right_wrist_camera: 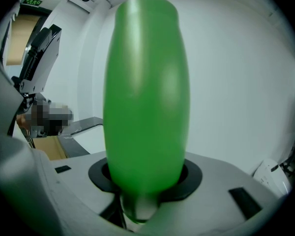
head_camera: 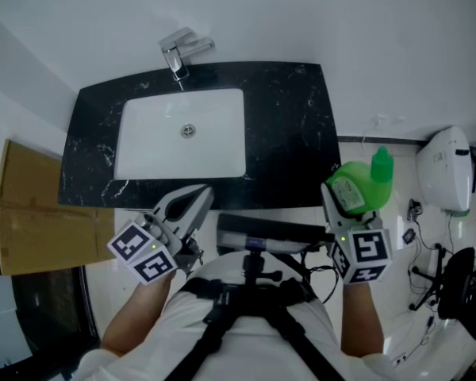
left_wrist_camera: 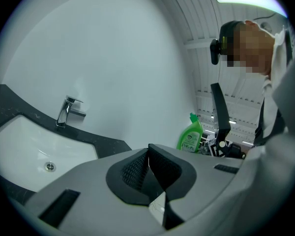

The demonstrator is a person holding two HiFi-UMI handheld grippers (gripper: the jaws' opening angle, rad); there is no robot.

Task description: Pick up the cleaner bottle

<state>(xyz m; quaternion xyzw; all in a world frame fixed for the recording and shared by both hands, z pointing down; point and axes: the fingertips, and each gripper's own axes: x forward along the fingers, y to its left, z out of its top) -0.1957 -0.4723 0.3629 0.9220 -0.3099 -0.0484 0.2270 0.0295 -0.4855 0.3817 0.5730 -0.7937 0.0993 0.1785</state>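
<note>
A black counter with a white sink is shown from above. The green cleaner bottle is held off the counter, at 4 o'clock from the sink. It is clamped between the jaws of the right gripper, cap pointing away. The left gripper, jaws pressed together and empty, is held at 6 o'clock from the sink. The faucet is set at 12 o'clock.
</note>
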